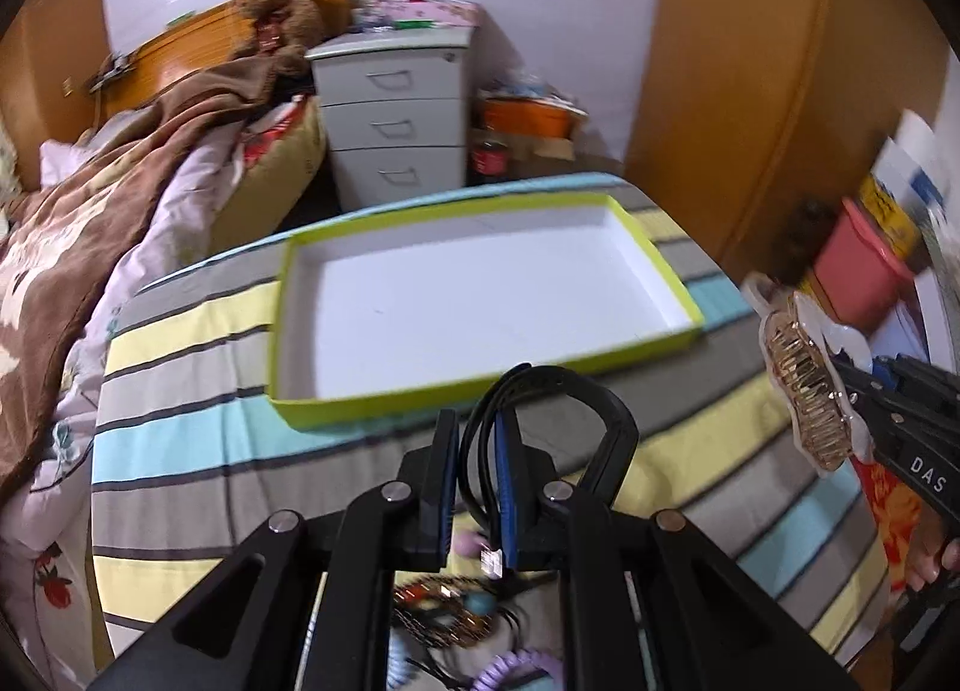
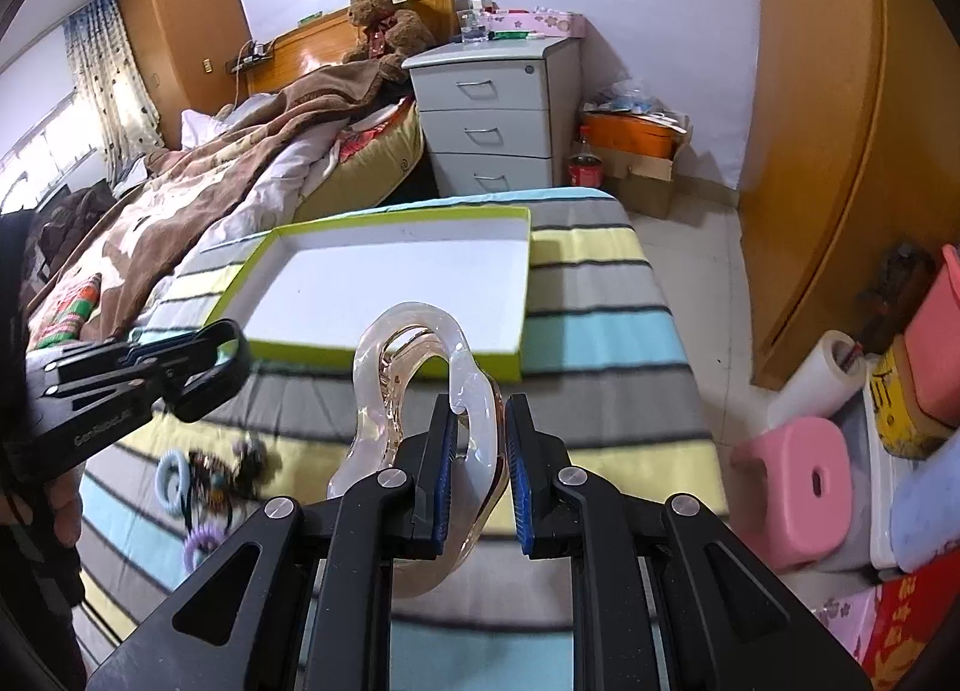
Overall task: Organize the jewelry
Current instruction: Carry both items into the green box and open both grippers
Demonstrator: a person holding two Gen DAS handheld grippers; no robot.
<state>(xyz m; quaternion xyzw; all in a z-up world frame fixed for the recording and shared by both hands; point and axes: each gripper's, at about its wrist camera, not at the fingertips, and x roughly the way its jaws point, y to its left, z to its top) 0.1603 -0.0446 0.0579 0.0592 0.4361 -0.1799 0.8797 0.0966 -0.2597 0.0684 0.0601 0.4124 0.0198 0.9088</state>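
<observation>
Left gripper [image 1: 478,481] pinches a black bracelet [image 1: 558,421]; its clasp end is hidden.

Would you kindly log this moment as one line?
left gripper: shut on black hair clip | right gripper: shut on clear hair claw | tray: empty

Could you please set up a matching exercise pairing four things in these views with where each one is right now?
Things:
1. black hair clip
2. clear hair claw
3. green-rimmed tray
4. purple spiral hair tie

Places:
A. lying on the striped cover, nothing inside it
B. held in the left gripper
C. loose on the cover among other small accessories
D. held in the right gripper

Pairs: 1-B, 2-D, 3-A, 4-C
</observation>
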